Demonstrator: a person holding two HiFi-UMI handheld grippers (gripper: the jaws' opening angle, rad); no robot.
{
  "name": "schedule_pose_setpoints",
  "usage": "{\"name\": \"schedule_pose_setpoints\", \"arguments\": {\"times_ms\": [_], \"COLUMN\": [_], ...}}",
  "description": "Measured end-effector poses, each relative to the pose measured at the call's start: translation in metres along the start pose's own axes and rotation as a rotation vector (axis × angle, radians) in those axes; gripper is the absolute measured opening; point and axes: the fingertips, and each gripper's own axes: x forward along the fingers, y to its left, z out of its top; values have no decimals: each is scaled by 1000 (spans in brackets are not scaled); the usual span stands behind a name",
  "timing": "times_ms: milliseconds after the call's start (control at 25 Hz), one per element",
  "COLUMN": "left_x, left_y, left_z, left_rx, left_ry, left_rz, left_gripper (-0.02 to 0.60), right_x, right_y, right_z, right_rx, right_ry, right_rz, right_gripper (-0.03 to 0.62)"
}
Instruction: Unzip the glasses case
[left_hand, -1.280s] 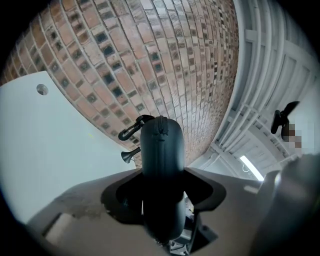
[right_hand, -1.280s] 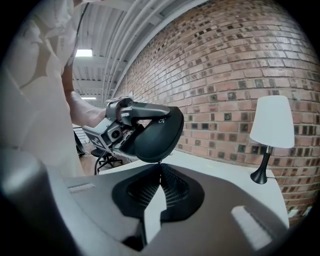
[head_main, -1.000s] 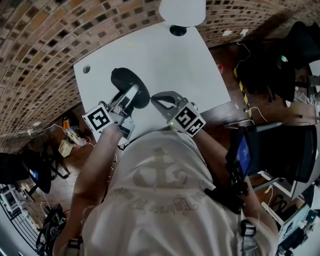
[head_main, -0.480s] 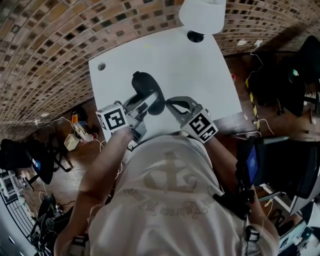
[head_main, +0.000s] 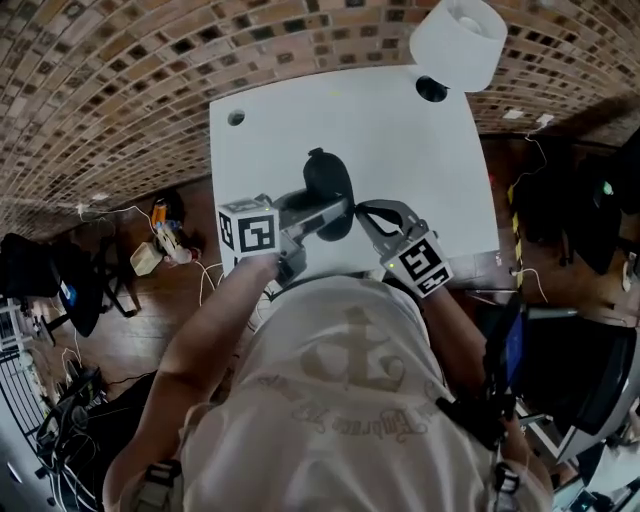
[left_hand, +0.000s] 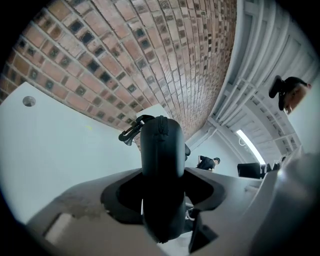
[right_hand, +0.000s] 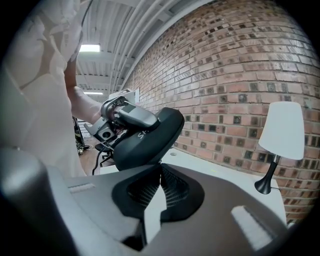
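Left gripper (left_hand: 161, 199) clamped across the black glasses case (left_hand: 160, 150), whose zip seam (left_hand: 160, 131) runs straight ahead between its jaws. The right gripper (right_hand: 160, 172), jaws together, sits just beside it with its tips at the case's edge. Step judged: catching the zip pull, next a steady draw along the seam; whether the pull is pinched cannot be made out.

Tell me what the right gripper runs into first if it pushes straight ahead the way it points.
The glasses case: the right gripper, jaws shut, points at its dark underside, held by the left gripper. The tips look nearly on it, though the gap is hard to judge.
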Motion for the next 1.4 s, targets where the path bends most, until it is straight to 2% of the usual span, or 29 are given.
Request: {"name": "schedule_pose_setpoints", "arguments": {"times_ms": [360,800,960,1200,1400], "left_x": [-10,-15,-19,-23,-29], "left_y": [3,2,0,0,2], "left_z": [-18,-50,-59,-77,-88], "left_rx": [32,147,158,221,317], "left_ry": [63,280,341,471,637], "left_rz": [14,14,-11,-29,-41], "left_gripper": [247,247,247,247,247], "right_x": [8,8,5,-1,-6], "right_y": [0,-4,-1,4,10], "right_z": [8,17,18,17,14], "right_rx": [-49,-104,-155,-196,-250], "right_ry": [7,-2,22,33,57], "right_rz": [21,34,46,51,60], "right_gripper": [9,9,9,9,9]}}
